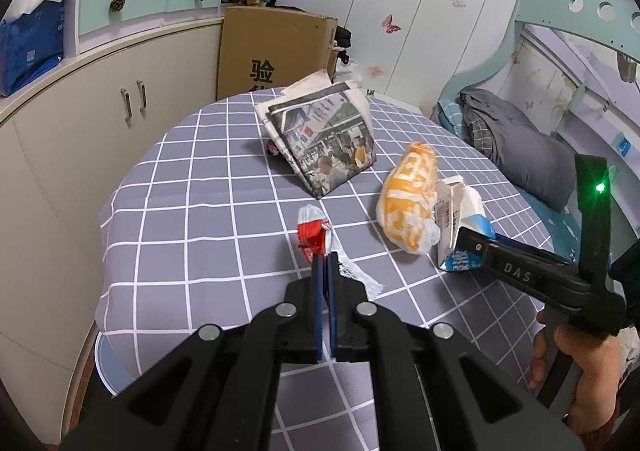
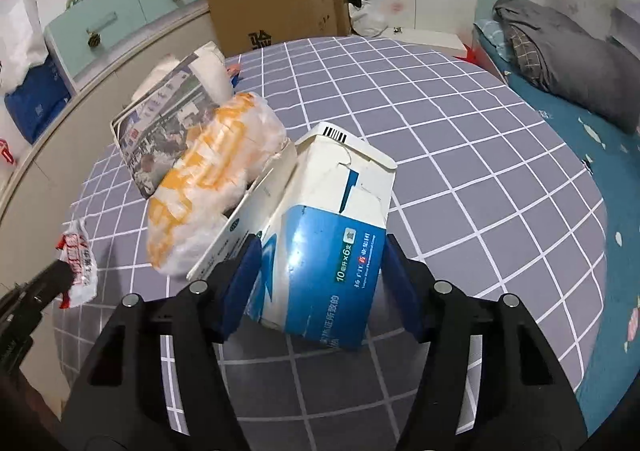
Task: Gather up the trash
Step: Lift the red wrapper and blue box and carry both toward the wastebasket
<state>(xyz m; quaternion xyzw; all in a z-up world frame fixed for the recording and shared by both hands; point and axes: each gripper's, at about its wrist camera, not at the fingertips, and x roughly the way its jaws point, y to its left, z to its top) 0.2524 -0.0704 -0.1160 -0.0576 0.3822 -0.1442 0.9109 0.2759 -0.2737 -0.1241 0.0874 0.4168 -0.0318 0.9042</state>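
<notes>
Blue-and-white torn cardboard box (image 2: pixel 320 235) lying on grey checked counter (image 2: pixel 460 155), sitting between half-spread right tool (image 2: pixel 320 283) pads, likely light, crushable; gripping across its flat sides. Left tool (image 1: pixel 325 263) pinching red-and-white crinkled wrapper (image 1: pixel 316 231).

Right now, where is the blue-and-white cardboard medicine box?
In the right wrist view, the blue-and-white cardboard box lies on the grey checked tablecloth between the right gripper fingers, beside the orange-and-white plastic bag.
</notes>
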